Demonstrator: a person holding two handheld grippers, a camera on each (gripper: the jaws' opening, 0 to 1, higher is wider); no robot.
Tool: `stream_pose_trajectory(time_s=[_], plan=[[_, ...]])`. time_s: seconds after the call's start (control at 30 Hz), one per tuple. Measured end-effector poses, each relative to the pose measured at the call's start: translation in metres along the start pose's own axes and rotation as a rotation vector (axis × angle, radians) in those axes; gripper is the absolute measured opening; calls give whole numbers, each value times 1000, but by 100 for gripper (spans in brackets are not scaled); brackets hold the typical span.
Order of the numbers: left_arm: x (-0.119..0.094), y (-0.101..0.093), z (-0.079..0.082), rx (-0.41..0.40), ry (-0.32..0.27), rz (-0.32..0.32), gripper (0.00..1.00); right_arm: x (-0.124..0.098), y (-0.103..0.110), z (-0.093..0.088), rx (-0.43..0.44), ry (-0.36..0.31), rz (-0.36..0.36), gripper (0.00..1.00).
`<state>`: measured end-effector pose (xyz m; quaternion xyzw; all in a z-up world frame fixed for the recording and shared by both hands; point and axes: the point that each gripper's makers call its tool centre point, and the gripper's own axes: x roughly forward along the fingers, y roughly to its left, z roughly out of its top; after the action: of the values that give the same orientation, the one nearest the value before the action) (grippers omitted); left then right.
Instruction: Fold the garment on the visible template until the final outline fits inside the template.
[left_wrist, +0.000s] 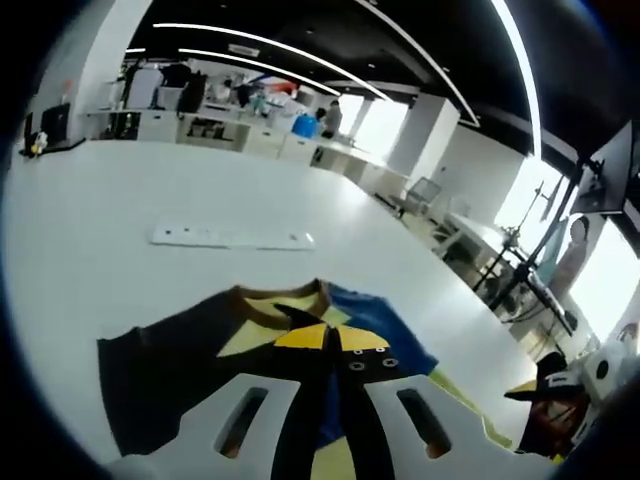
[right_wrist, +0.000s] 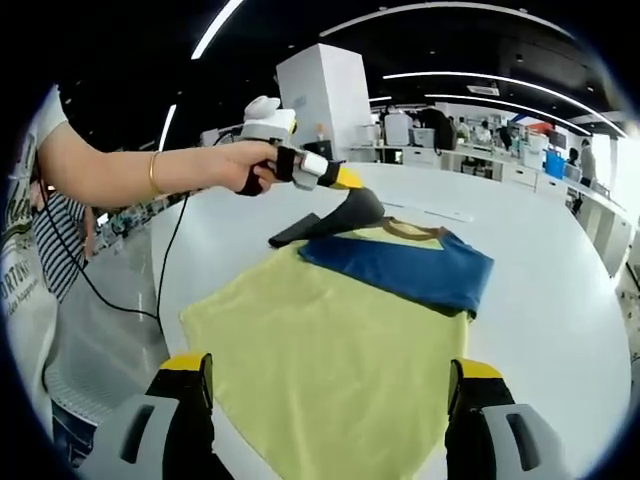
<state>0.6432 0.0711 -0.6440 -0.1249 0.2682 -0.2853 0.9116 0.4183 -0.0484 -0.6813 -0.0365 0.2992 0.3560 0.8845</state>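
Observation:
A yellow T-shirt (right_wrist: 330, 320) lies flat on the white table (right_wrist: 560, 300), with its brown collar (right_wrist: 405, 228) at the far end. Its blue sleeve (right_wrist: 400, 262) is folded across the chest. My left gripper (right_wrist: 345, 180) is shut on the dark sleeve (right_wrist: 355, 212) and holds it lifted above the shirt's far left corner. In the left gripper view the jaws (left_wrist: 332, 338) pinch that dark fabric (left_wrist: 170, 370), with collar (left_wrist: 275, 297) and blue cloth (left_wrist: 385, 320) just beyond. My right gripper (right_wrist: 330, 365) stands open over the shirt's near hem, with nothing between its jaws.
A person's hand and forearm (right_wrist: 140, 170) with a bracelet hold the left gripper, and a cable hangs from it. A white strip (left_wrist: 230, 238) lies on the table beyond the collar. The table's curved edge (right_wrist: 172, 300) runs close to the shirt's left side. Desks and stands fill the room behind.

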Motion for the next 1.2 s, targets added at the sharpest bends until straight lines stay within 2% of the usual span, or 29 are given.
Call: stream_pose_trajectory(time_s=[0.4, 0.8, 1.0, 1.2], plan=[[15, -13, 7, -35, -22, -22, 0, 0, -3, -3, 13, 3, -6, 96], [29, -32, 7, -18, -15, -51, 0, 0, -5, -9, 21, 20, -11, 95], [32, -40, 11, -23, -30, -75, 0, -1, -3, -10, 16, 20, 1, 96], [35, -49, 14, -60, -46, -101, 0, -1, -5, -10, 14, 23, -1, 97]])
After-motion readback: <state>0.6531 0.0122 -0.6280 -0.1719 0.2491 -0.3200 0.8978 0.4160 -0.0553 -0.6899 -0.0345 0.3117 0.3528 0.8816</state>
